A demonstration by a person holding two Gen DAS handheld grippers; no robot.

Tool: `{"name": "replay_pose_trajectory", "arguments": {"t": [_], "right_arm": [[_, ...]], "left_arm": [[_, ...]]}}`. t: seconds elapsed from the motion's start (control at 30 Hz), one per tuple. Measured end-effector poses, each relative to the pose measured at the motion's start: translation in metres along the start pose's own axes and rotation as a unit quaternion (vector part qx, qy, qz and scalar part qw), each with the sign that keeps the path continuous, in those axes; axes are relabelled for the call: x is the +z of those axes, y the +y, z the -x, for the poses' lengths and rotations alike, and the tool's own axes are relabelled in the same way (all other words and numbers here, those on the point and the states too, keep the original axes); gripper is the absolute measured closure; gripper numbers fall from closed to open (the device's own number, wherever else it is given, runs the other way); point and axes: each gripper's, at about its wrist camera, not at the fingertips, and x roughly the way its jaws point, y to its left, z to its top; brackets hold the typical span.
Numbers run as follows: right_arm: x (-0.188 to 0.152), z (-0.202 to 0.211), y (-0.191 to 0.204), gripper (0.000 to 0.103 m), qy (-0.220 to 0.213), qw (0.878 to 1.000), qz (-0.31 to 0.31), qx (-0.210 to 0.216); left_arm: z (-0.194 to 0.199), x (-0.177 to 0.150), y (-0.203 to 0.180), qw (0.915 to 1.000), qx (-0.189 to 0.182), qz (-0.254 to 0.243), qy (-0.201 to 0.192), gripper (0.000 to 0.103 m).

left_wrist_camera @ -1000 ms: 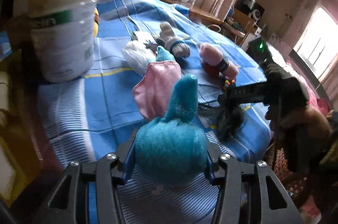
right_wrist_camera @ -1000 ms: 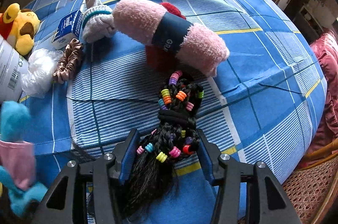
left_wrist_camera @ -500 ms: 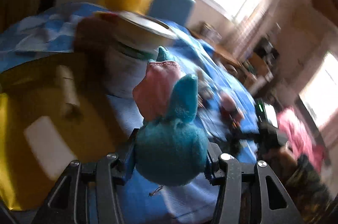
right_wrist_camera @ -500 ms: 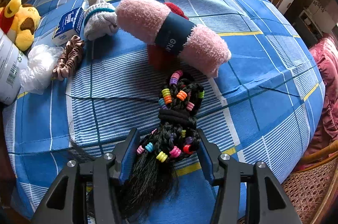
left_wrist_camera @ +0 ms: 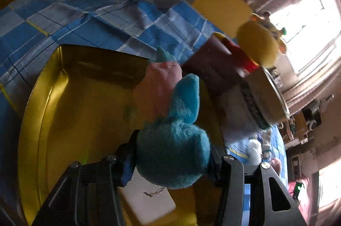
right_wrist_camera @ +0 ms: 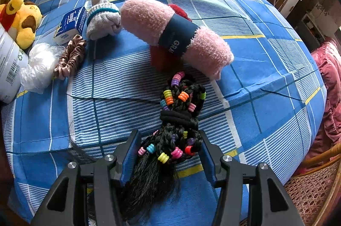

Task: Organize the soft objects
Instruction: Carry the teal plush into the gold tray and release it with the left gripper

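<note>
Left gripper [left_wrist_camera: 172, 159] jaws clamped on teal plush [left_wrist_camera: 172, 153] above yellow tray [left_wrist_camera: 42, 111], likely for dropping in; right gripper [right_wrist_camera: 169, 153] jaws grip beaded hairpiece [right_wrist_camera: 177, 125].

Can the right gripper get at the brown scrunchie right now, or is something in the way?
Probably not yet. The right gripper has the beaded black hairpiece between its fingers, so it would have to be rid of that first. The brown scrunchie itself lies uncovered on the blue cloth, beside the plastic bag.

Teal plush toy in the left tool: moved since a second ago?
Yes. The teal plush toy left the blue checked cloth beside the white canister and now hangs over the yellow tray.
</note>
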Motion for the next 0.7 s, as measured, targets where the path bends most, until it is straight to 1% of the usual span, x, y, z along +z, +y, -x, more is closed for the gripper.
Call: {"name": "replay_pose_trajectory", "arguments": {"t": [0.1,0.13,0.2,0.3,0.37,0.43,0.57,0.63,0.7], "right_arm": [[0.000,0.000,0.002,0.050,-0.001,1.000,0.006,-0.004],[0.000,0.000,0.002,0.050,-0.001,1.000,0.006,-0.004],[0.000,0.000,0.002,0.050,-0.001,1.000,0.005,-0.004],[0.000,0.000,0.002,0.050,-0.001,1.000,0.007,-0.005],[0.000,0.000,0.003,0.050,-0.001,1.000,0.007,-0.006],[0.000,0.000,0.003,0.050,-0.001,1.000,0.008,-0.006],[0.000,0.000,0.003,0.050,-0.001,1.000,0.007,-0.006],[0.000,0.000,0.003,0.050,-0.001,1.000,0.006,-0.005],[0.001,0.000,0.002,0.050,0.000,1.000,0.003,-0.003]], "left_arm": [[-0.014,0.010,0.011,0.9998,0.012,0.010,0.009,0.043],[-0.016,0.011,0.013,0.9998,0.015,0.007,0.009,0.042],[-0.026,0.013,0.012,0.9993,0.034,-0.004,0.015,0.041],[-0.035,0.011,0.011,0.9987,0.041,-0.017,0.024,0.038],[-0.039,0.009,0.009,0.9979,0.052,-0.030,0.026,0.030],[-0.042,0.010,0.006,0.9971,0.059,-0.039,0.026,0.027],[-0.037,0.008,0.001,0.9954,0.076,-0.056,0.016,0.009],[-0.028,0.005,-0.001,0.9933,0.096,-0.064,-0.002,0.006],[-0.019,0.001,-0.003,0.9911,0.108,-0.075,-0.020,0.006]]}}
